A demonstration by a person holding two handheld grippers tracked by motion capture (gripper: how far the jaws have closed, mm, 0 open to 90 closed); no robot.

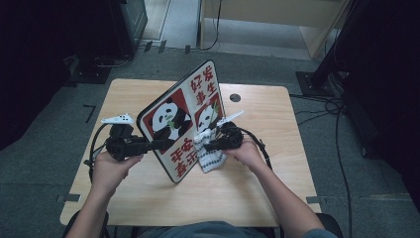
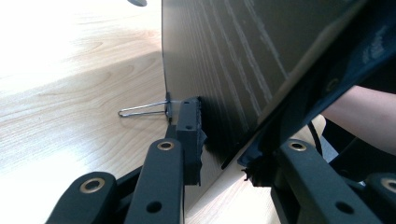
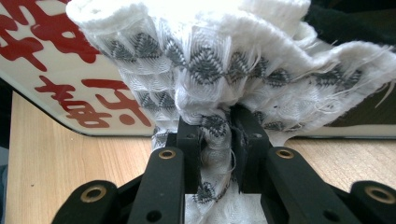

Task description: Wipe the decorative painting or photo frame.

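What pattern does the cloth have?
The cloth is white with rows of grey zigzag triangles; the right gripper view shows it best.

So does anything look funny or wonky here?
Yes. The panda board isn't lying flat: the left gripper holds it tilted up on its edge on the table. The cloth is bunched and crumpled in the right gripper, with frayed threads.
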